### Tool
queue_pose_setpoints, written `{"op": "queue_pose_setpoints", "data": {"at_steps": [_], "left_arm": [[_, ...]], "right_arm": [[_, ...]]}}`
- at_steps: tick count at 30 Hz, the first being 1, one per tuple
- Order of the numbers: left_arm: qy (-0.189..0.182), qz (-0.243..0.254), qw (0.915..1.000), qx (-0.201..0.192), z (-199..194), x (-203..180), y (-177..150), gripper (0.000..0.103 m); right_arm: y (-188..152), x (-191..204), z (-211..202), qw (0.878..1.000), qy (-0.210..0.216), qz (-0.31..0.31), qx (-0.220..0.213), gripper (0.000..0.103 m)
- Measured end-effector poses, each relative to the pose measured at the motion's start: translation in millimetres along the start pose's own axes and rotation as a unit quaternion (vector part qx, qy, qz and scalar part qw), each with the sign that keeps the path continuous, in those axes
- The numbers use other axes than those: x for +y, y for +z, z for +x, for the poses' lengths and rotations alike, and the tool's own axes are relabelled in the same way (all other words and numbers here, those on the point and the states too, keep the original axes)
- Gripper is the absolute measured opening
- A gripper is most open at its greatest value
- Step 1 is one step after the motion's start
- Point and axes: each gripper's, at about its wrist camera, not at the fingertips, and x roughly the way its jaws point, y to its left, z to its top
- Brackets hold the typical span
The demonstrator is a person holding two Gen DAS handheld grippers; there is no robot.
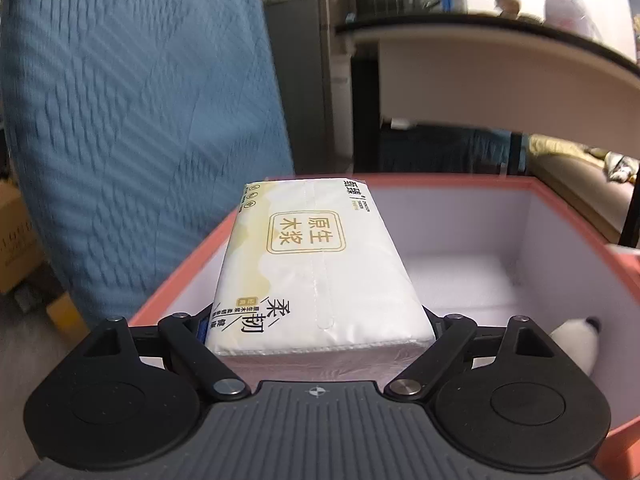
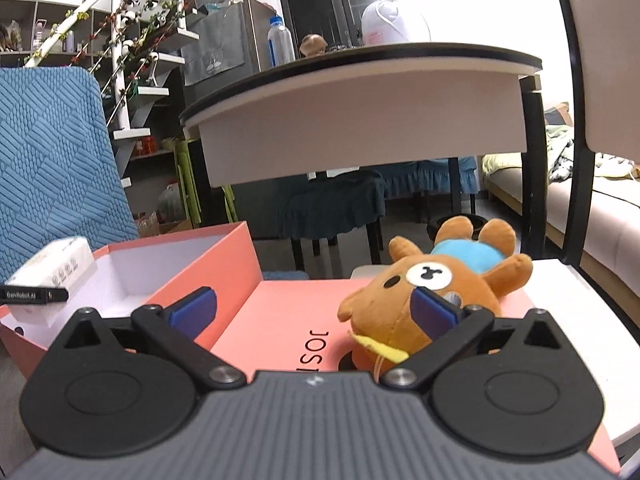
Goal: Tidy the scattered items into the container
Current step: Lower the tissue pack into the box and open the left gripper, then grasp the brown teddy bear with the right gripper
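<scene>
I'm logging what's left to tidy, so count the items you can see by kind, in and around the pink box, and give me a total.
Tissue packs: 1, the tissue pack held by the left gripper over the pink box.
Plush toys: 2, the brown bear on the box lid by the right gripper, and a white plush inside the box, partly hidden.
Total: 3

A round-edged white table with a black top [image 2: 360, 92] fills the middle of the room. On it stand a clear plastic water bottle with a blue label [image 2: 281, 42] and a white domed appliance [image 2: 394, 22]. Left of the table hangs a blue quilted fabric panel [image 2: 52, 160], with a white staircase wound with leafy garland [image 2: 132, 40] behind. Dark blue skirted chairs [image 2: 336, 204] sit beneath the table; a beige sofa [image 2: 608, 216] lies to its right.
</scene>
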Motion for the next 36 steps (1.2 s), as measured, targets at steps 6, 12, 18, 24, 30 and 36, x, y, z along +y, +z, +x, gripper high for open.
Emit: {"op": "queue_pose_setpoints", "data": {"at_steps": [6, 12, 18, 24, 30, 36], "left_arm": [[0.001, -0.006, 1.0, 0.007, 7.2, 6.8, -6.2, 0.09], [0.011, 0.005, 0.9998, -0.014, -6.0, 0.8, -3.8, 0.093], [-0.006, -0.013, 0.9991, -0.039, -28.7, -9.2, 0.0, 0.095], [-0.034, -0.001, 0.9985, -0.044, -41.9, -25.3, -5.2, 0.097], [-0.061, 0.012, 0.997, -0.046, -52.5, -40.1, -11.0, 0.097], [-0.067, 0.013, 0.9961, -0.056, -56.8, -45.3, -9.6, 0.097]], "right_arm": [[-2.2, 2.5, 0.4, 1.0, 0.0, -0.002, 0.004, 0.103], [-4.3, 4.9, 0.8, 1.0, -0.001, -0.005, 0.007, 0.103], [-6.5, 7.4, 1.2, 1.0, -0.001, -0.007, 0.011, 0.103], [-8.4, 7.9, -2.1, 1.0, -0.006, -0.013, 0.01, 0.103], [-9.4, 7.4, -3.7, 1.0, -0.016, -0.015, 0.006, 0.103], [-7.6, 0.5, 11.4, 0.999, -0.048, -0.005, 0.005, 0.103]]}}
